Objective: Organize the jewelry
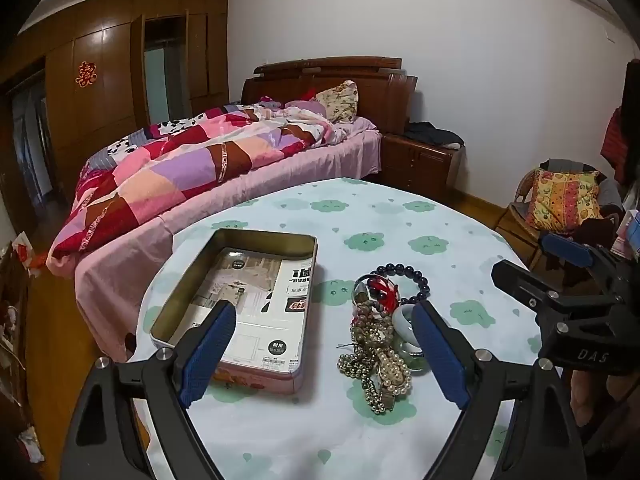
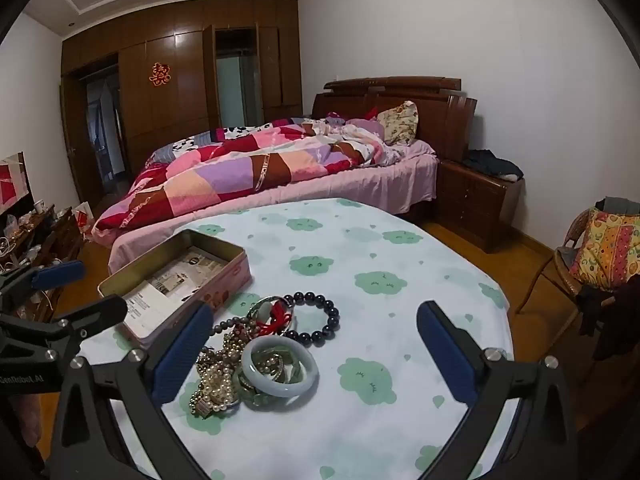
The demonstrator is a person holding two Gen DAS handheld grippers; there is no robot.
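A heap of jewelry (image 1: pixel 380 344) lies on the round table's cloud-print cloth (image 1: pixel 400 220): pearl strands (image 2: pixel 218 384), a pale jade bangle (image 2: pixel 280 388), a dark bead bracelet (image 2: pixel 320 320) and a ring with a red knot (image 2: pixel 274 316). To its left stands an open pink tin (image 1: pixel 240 308) lined with printed paper. My left gripper (image 1: pixel 320 336) hovers open above the tin's near edge and the heap. My right gripper (image 2: pixel 314 330) is open too, with the heap by its left finger. Neither holds anything. Each gripper shows at the edge of the other's view.
Behind the table stands a bed (image 2: pixel 280 168) with a patchwork quilt. A wooden nightstand (image 2: pixel 476 204) is right of it, and a chair with a cushion (image 2: pixel 604 248) sits at the far right. A wardrobe (image 2: pixel 180 80) fills the back wall.
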